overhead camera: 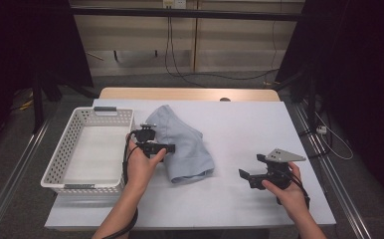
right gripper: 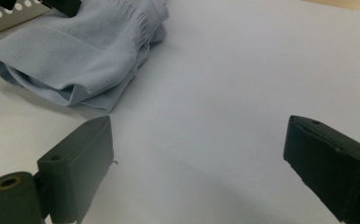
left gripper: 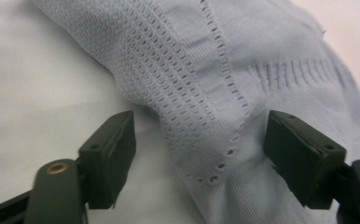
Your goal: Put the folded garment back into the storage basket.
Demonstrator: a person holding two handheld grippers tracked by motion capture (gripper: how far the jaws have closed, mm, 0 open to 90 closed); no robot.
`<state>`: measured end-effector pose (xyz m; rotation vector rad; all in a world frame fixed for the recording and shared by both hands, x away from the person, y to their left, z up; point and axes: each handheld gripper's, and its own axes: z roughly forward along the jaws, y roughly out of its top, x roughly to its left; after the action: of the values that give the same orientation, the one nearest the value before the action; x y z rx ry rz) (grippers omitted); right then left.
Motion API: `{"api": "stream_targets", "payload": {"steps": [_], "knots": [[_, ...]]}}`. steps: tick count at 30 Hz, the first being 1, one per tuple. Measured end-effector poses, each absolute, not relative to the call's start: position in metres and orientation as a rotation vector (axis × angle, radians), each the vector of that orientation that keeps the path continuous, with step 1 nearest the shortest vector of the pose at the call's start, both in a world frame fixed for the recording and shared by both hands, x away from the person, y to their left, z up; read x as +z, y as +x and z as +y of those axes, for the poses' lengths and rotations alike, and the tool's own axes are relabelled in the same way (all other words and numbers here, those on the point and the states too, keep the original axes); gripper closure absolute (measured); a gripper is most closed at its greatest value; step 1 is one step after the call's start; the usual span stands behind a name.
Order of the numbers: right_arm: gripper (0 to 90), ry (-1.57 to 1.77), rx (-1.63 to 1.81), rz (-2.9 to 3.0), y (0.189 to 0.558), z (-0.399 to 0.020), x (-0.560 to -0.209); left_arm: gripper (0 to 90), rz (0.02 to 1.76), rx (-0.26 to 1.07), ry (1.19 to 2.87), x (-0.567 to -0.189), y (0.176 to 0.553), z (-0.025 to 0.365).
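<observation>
Fabric, pale blue and finely knit, lies crumpled at the middle of the white table [overhead camera: 240, 129]: a garment [overhead camera: 182, 144] with a ribbed band along its open hem, rows of small eyelet holes and a panel of mesh-like perforations. In the left gripper view the weave shows close up, a dotted seam line running across the cloth [left gripper: 225, 79] between smooth and openwork zones. At nine o'clock from the garment, just beside it, stands a white plastic basket [overhead camera: 75, 129], rectangular, its walls pierced with small round holes and a grey handle at its far rim.

The left gripper [overhead camera: 167, 148] sits at the garment's nine-o'clock edge, held in the left hand [overhead camera: 141, 167]. Its blocky black jaws stand wide apart, a fold of the cloth rising between them; whether either pad touches the fabric cannot be told.

The right gripper [overhead camera: 243, 174], with a grey three-cornered plate on top, is at four o'clock from the garment, well apart from it, in the right hand [overhead camera: 287, 191]. Its jaws gape wide over bare white table, holding nothing.
</observation>
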<state>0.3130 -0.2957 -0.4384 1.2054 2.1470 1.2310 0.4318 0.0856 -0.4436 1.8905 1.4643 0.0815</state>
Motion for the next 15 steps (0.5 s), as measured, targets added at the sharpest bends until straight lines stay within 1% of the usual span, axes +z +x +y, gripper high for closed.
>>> {"api": "stream_targets", "payload": {"steps": [3,4,8,11,13,15], "knots": [[8.2,1.213,1.230,2.142,0.313,-0.296,-0.438,24.5,1.475,0.054,1.883,-0.450,0.434,0.083],[8.2,1.212,1.230,2.142,0.313,-0.297,-0.438,25.9,1.476,0.032,1.881,-0.451,0.434,0.082],[8.2,1.217,1.230,2.138,0.314,-0.298,-0.438,35.0,1.465,0.034,1.867,-0.454,0.436,0.076],[8.2,1.220,1.233,2.135,0.314,-0.298,-0.438,36.4,1.461,0.023,1.852,-0.455,0.439,0.071],[8.2,1.218,1.234,2.135,0.314,-0.298,-0.438,40.9,1.450,0.025,1.856,-0.456,0.442,0.069],[8.3,1.216,1.232,2.137,0.314,-0.298,-0.438,47.7,1.438,0.031,1.866,-0.457,0.444,0.067]]}}
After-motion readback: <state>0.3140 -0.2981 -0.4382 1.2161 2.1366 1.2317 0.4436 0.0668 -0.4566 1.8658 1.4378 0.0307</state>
